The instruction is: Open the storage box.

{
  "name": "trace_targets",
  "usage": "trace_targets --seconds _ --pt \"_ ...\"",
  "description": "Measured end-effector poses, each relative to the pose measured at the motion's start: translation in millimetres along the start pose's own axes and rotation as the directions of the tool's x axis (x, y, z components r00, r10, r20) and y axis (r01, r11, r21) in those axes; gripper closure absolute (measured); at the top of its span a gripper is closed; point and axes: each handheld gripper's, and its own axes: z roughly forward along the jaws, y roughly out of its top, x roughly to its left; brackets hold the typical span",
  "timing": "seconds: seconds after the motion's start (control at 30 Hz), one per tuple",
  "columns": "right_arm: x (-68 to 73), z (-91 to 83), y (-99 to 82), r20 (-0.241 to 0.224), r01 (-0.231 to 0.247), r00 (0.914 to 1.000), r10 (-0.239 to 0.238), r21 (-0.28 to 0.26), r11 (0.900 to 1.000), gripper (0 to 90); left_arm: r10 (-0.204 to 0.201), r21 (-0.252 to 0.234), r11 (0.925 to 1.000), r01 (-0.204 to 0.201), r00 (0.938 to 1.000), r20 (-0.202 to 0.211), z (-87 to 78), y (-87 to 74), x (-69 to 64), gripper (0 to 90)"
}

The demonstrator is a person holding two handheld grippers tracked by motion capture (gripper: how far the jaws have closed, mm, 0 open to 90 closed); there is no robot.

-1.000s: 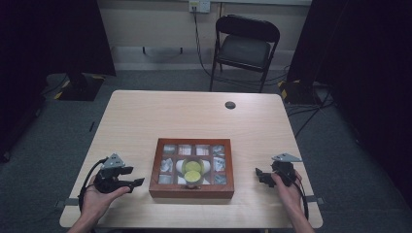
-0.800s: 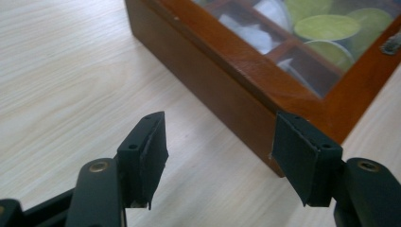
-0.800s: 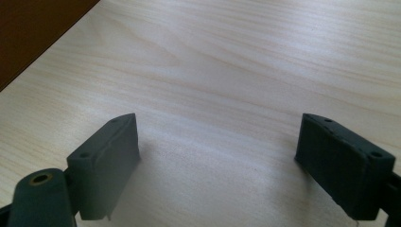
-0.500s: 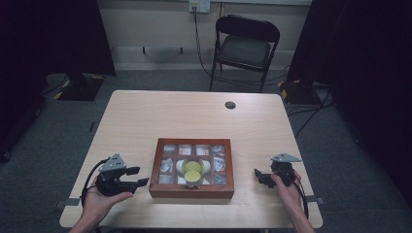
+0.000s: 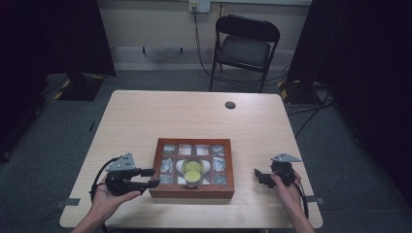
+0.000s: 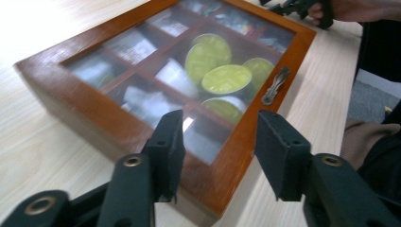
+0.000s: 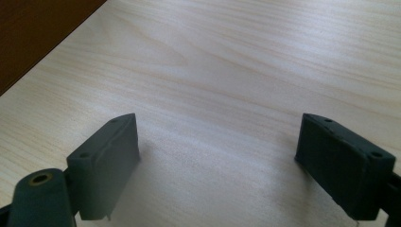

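dim room, pale wooden table and a folding chair beyond it. left gripper hovers with jaws spread, tips at the near left corner of the wooden box; in the left gripper view a metal clasp sits just ahead on the glass lid's front edge. right gripper waits wide apart over bare tabletop, box well off to its side. stiff, probably weighty, glass fragile: i'd lift the lid by that clasp edge.
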Motion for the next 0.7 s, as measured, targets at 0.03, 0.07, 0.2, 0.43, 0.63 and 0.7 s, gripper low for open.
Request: trace_targets --seconds 0.03,0.07,0.2,0.43,0.63,0.7 --pt "0.0 0.0 0.0 0.000 0.000 1.0000 0.000 0.000 1.0000 13.1 -0.001 -0.003 1.0000 0.001 1.0000 0.009 1.2 1.6 -0.3 59.0" --pt "0.0 0.0 0.0 0.000 0.000 1.0000 0.000 0.000 1.0000 13.1 -0.001 -0.010 0.9999 0.001 0.9996 0.028 2.4 3.8 -0.6 59.0" --pt "0.0 0.0 0.0 0.000 0.000 1.0000 0.000 0.000 1.0000 13.1 0.015 -0.025 0.9996 -0.013 0.9987 0.049 10.2 15.2 -3.8 59.1" --pt "0.0 0.0 0.0 0.000 0.000 1.0000 0.000 0.000 1.0000 13.1 -0.006 0.009 0.9999 0.005 0.9916 0.129 33.8 38.6 -4.0 56.6" --pt "0.0 0.0 0.0 0.000 0.000 1.0000 0.000 0.000 1.0000 13.1 0.017 0.041 0.9988 -0.025 0.9842 0.176 53.8 56.9 -6.3 57.7" --pt "0.0 0.0 0.0 0.000 0.000 1.0000 0.000 0.000 1.0000 13.1 0.017 0.047 0.9986 -0.026 0.9819 0.189 58.0 59.2 -7.1 57.7"
